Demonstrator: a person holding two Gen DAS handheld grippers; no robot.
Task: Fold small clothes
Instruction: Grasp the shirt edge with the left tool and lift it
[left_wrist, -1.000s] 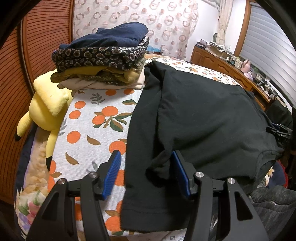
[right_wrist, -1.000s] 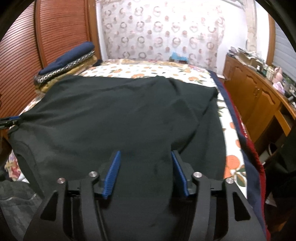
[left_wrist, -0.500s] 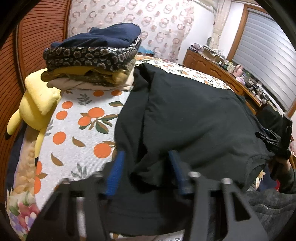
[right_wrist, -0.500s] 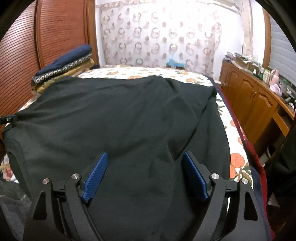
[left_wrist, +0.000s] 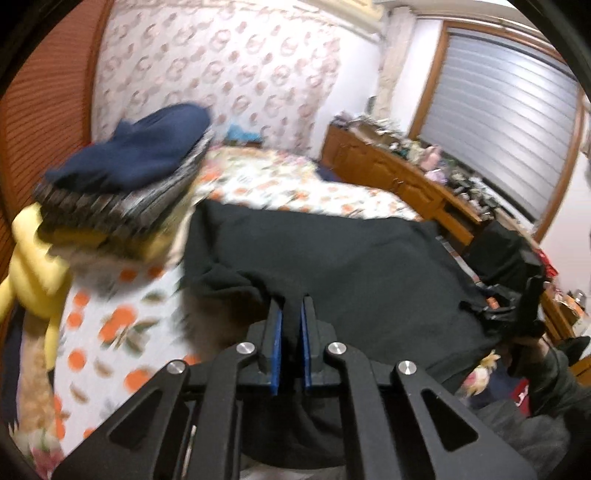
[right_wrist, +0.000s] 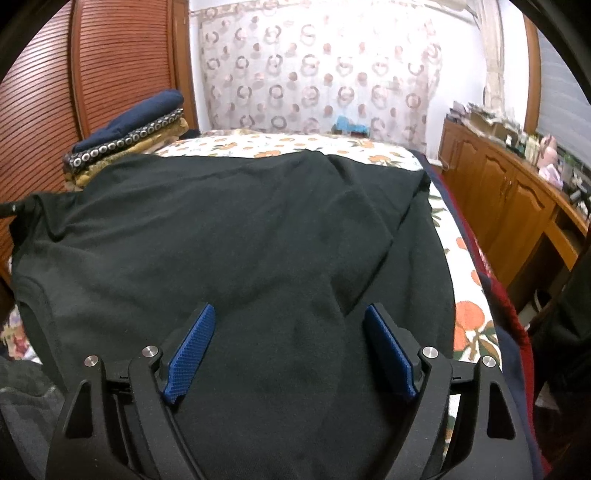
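Left gripper is clamped on the near-left edge of the black garment, which spreads ahead and rightward over the bed, while the right gripper stands wide apart above its near hem, holding nothing; motion blur obscures the pinched fold.

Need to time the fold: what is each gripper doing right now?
Left gripper: shut on the black knit garment's edge.
Right gripper: open above the garment, holding nothing.
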